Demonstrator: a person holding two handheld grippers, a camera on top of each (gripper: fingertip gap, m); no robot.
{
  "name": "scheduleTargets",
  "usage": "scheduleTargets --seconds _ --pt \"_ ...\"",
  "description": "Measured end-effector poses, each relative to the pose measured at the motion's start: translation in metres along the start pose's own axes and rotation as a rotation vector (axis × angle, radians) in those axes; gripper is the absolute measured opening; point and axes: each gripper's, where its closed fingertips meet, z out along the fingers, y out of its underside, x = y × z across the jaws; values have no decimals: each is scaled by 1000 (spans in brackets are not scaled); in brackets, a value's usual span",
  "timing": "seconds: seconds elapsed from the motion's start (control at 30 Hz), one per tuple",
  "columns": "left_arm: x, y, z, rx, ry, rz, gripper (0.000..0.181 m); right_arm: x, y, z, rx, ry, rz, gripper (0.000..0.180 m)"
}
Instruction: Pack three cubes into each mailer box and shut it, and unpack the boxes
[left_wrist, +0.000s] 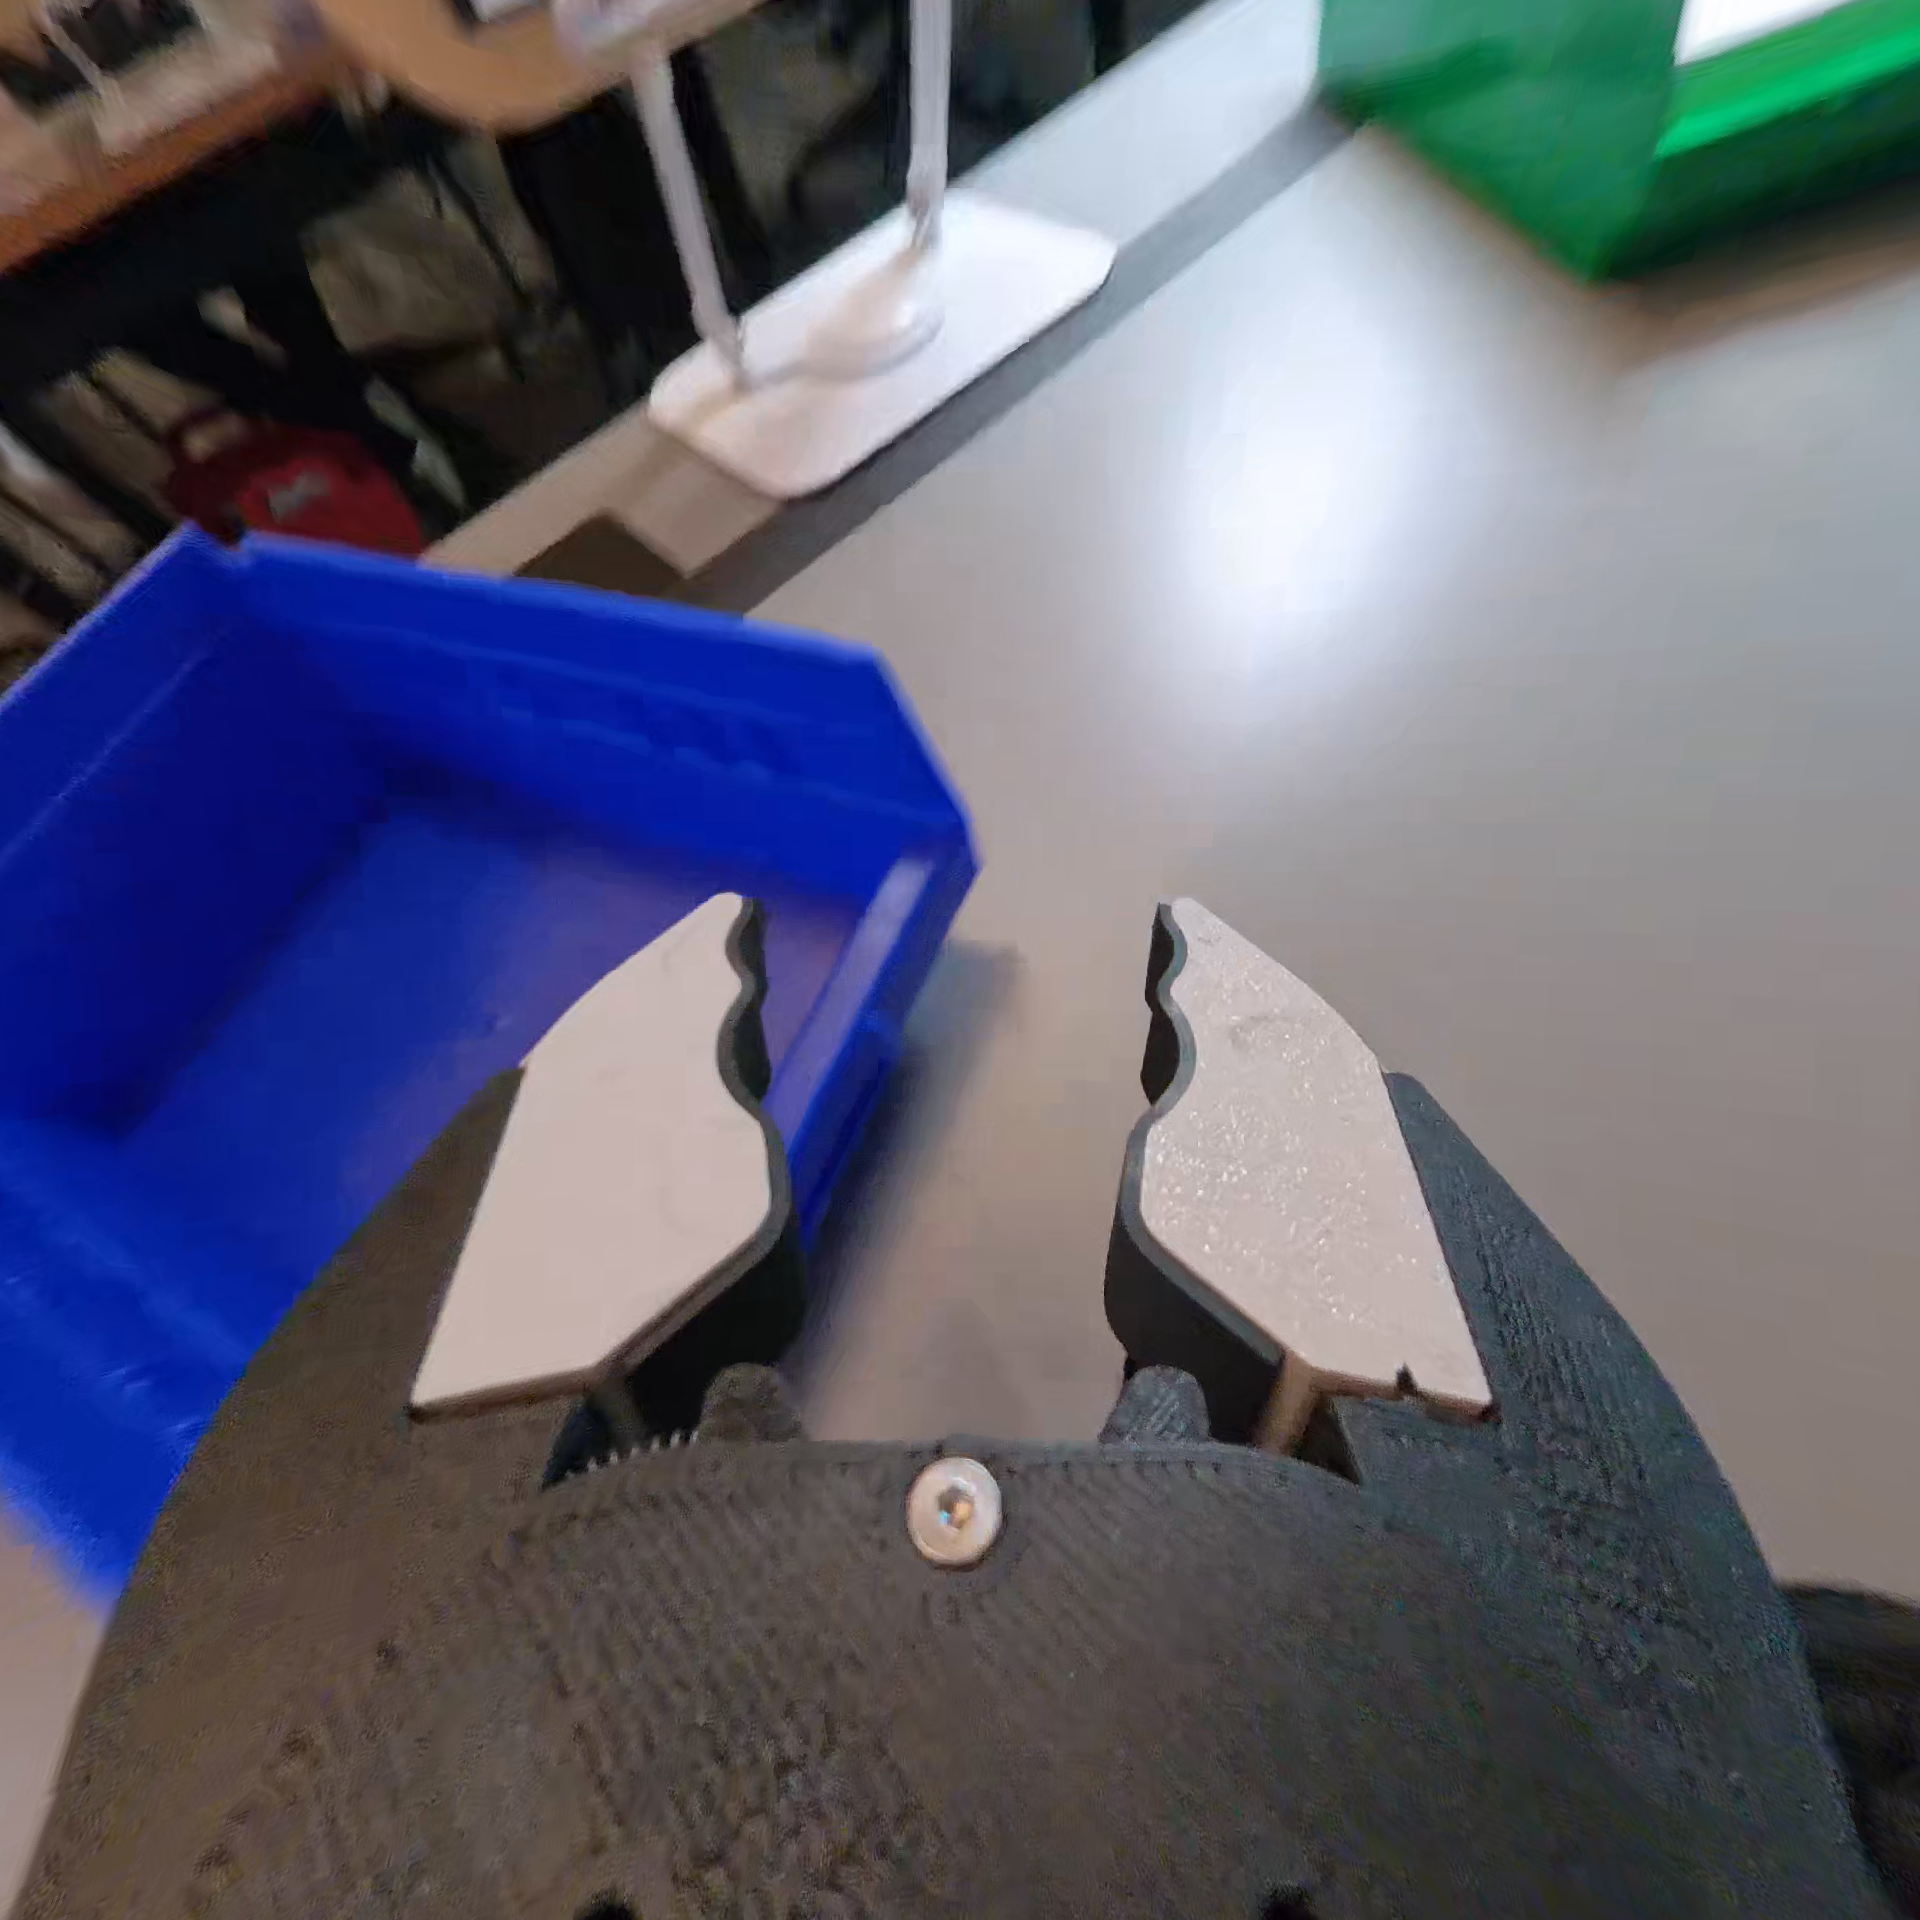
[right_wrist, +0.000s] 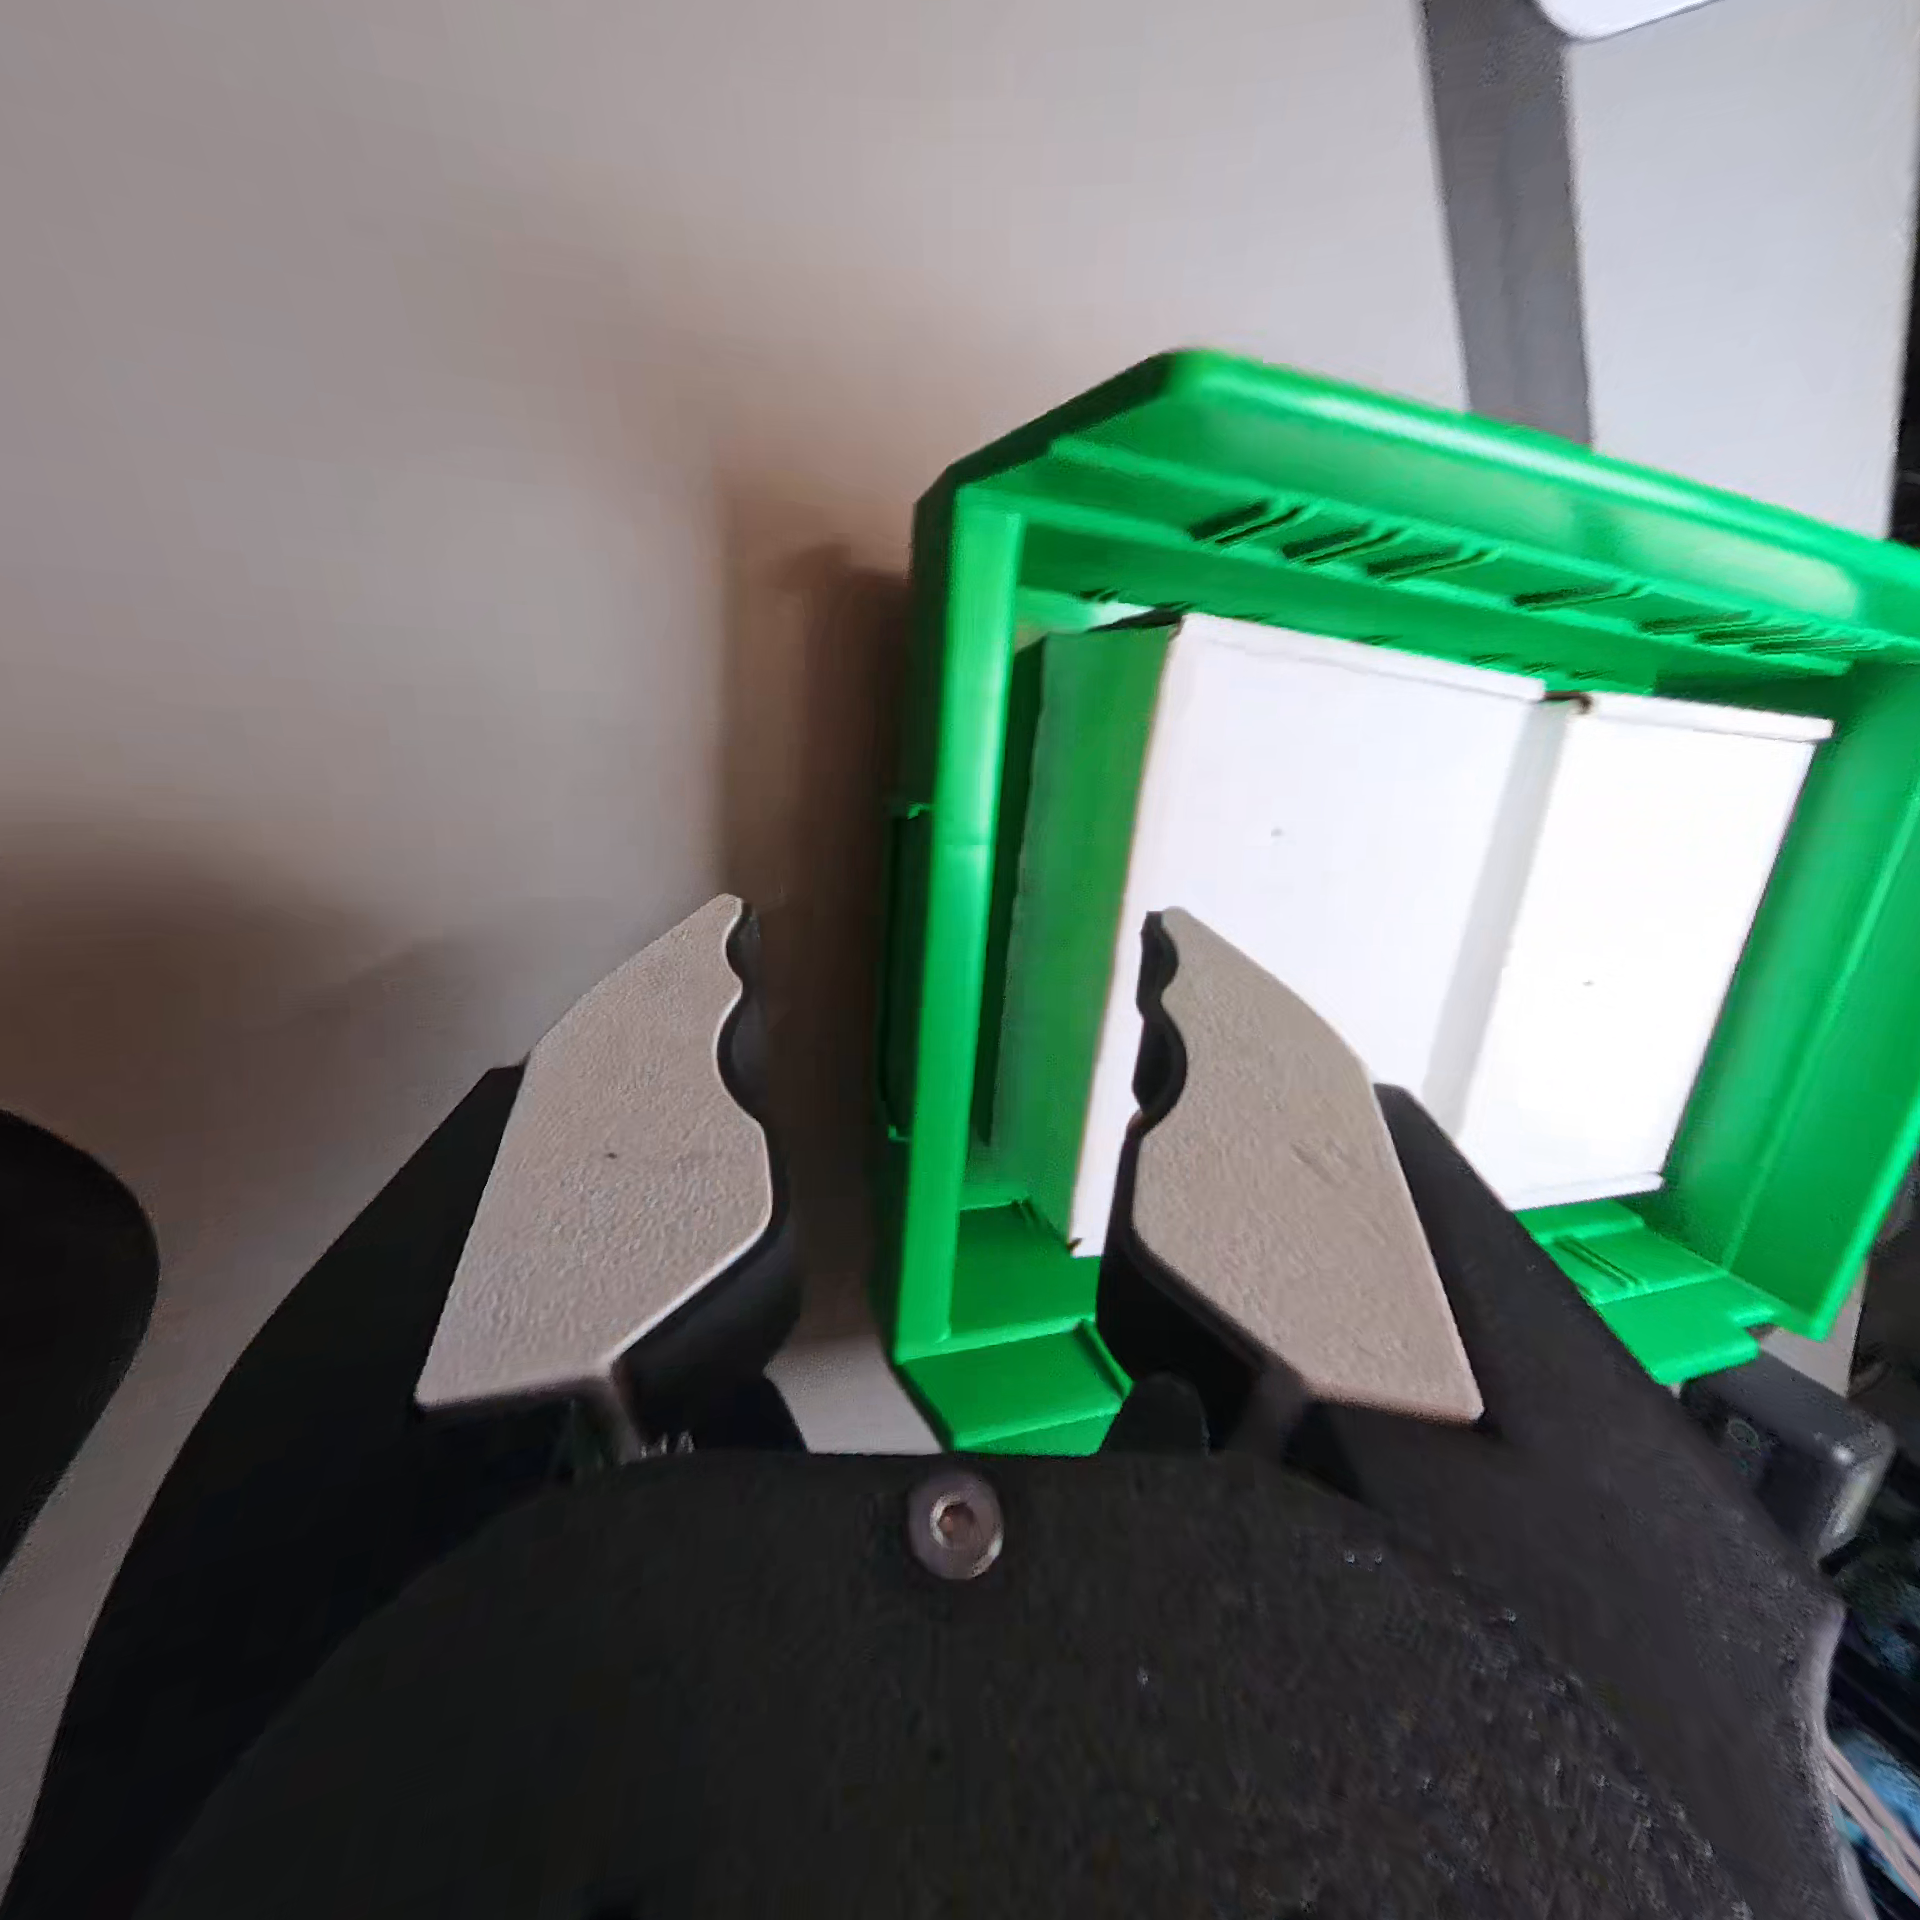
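Left wrist view: left gripper (left_wrist: 951, 1023) spread, holding nothing, over the table (left_wrist: 1455, 779) beside a blue bin (left_wrist: 312, 883). Right gripper (right_wrist: 945, 1029) spread astride the green bin's (right_wrist: 940, 831) left wall; two white boxes (right_wrist: 1330, 883) inside.

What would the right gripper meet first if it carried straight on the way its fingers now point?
Most likely the left wall of the green bin, which lies between the open right gripper fingers. Depth is unclear; the white boxes inside sit just right of that line.

Right gripper (right_wrist: 943, 966), spread, straddles green bin (right_wrist: 951, 935) wall; white boxes (right_wrist: 1330, 883) inside.
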Motion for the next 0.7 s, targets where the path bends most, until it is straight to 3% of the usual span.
scheduleTargets --seconds 0.23,0.33,0.4,0.5,0.7 --pt "-41 68 31 -476 80 71 73 -20 15 46 -137 32 -38 65" --pt "-48 97 43 -640 101 150 55 -7 14 60 -185 127 -56 47" --pt "-40 100 49 -645 164 187 29 0 11 65 -171 171 -48 32" --pt "-36 95 57 -623 140 281 28 -6 6 65 -133 176 -71 29" --pt "7 78 68 -573 181 397 28 -66 -26 52 -19 153 -185 30"
